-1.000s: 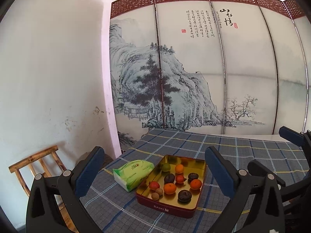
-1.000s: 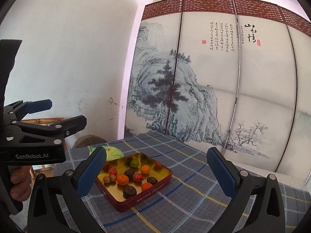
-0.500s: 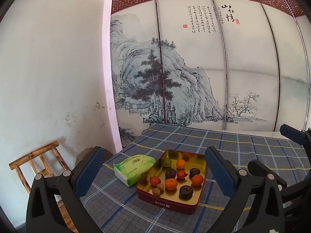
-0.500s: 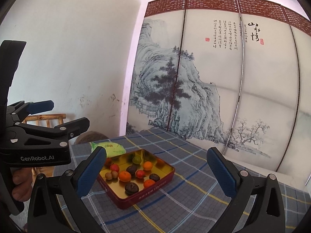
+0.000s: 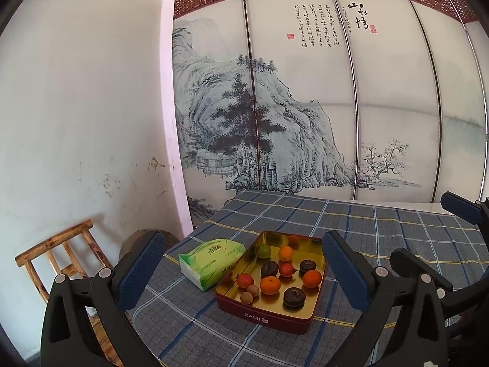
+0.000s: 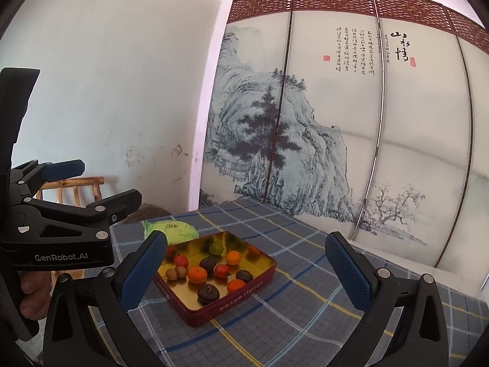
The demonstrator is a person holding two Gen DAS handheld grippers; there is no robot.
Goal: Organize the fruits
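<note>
Fruit in tin (image 5: 266, 318) ahead & below both grippers, L (image 5: 241, 269) and R (image 6: 244, 270), jaws wide apart, empty, well short of it; neither clearly nearer.

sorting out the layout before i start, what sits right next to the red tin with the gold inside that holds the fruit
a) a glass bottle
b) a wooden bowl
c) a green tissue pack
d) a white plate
c: a green plastic pack of tissues lies on the blue checked tablecloth beside the red fruit tin with the gold inside, on its left in the left wrist view.
</note>
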